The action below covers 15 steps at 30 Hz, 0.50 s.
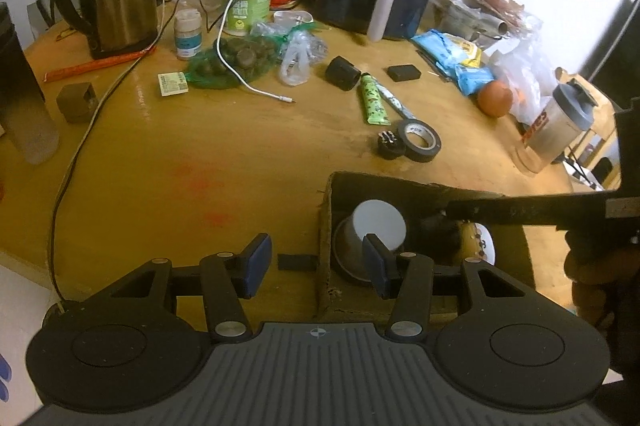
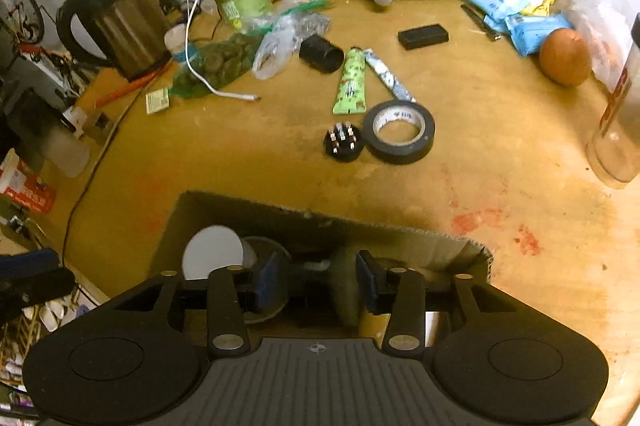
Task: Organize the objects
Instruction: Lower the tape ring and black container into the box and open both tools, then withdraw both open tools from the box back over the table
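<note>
Hand-held gripper (image 2: 316,282) part-open over box (image 2: 400,238).

We can read very little on this table. The shaker bottle (image 1: 554,130) at the table's right edge carries red block lettering, too warped for us to spell out. The tape roll (image 2: 399,132) near the table's middle has dark print on its white inner core, illegible to us. The green can (image 1: 247,11) toward the far edge bears pale lettering we cannot make out.
</note>
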Motion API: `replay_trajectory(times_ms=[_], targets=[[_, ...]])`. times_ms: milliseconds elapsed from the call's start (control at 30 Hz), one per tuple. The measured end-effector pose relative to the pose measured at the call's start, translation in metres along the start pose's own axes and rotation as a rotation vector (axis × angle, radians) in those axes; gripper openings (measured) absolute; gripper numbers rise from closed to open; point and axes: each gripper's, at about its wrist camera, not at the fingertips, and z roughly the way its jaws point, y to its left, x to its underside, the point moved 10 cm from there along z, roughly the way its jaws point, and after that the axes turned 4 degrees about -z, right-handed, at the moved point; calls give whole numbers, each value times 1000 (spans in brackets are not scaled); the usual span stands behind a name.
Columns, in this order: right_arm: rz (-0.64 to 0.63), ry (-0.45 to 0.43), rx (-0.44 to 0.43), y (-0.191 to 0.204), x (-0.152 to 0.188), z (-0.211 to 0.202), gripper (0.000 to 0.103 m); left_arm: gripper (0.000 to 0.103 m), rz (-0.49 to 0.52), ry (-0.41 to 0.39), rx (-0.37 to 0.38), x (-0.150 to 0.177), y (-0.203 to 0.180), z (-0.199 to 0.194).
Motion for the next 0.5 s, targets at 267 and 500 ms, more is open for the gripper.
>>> replay_trajectory(times_ms=[267, 500], targets=[[16, -67, 31, -11, -4, -19, 99, 49, 63, 21, 52, -5, -18, 13], [29, -100, 101, -30, -7, -33, 103, 49, 127, 30, 100, -16, -38, 25]])
